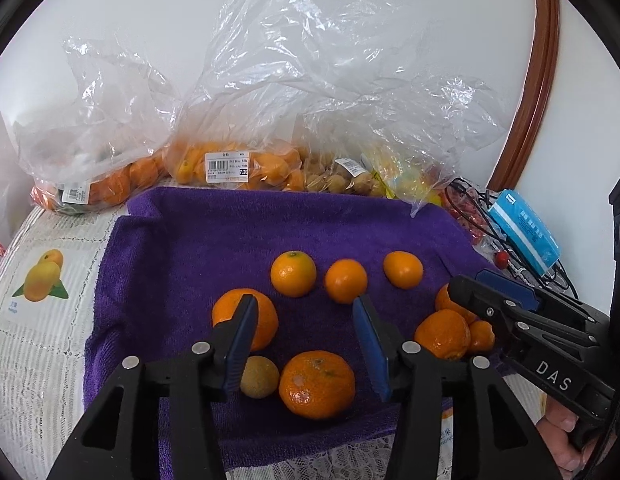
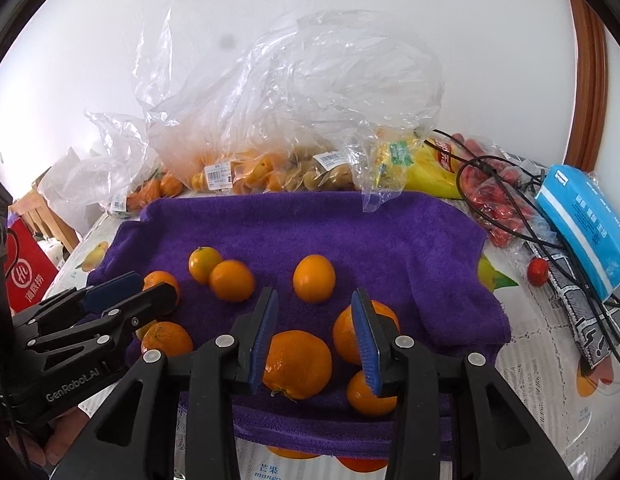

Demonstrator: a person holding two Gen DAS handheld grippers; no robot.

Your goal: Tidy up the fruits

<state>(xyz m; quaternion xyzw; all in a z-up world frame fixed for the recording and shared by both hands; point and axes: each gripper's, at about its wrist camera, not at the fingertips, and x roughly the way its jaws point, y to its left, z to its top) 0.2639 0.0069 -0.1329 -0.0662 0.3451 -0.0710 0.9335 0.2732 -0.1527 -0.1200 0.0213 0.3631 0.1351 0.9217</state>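
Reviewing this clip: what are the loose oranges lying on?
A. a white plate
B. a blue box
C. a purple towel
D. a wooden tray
C: the loose oranges lie scattered on the purple towel spread over the table, in front of the plastic bags of fruit.

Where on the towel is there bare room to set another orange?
Free: the back half of the purple towel, between the bagged fruit and the row of three small oranges, and its right end. Crowded: the front edge, where larger oranges cluster under both grippers.
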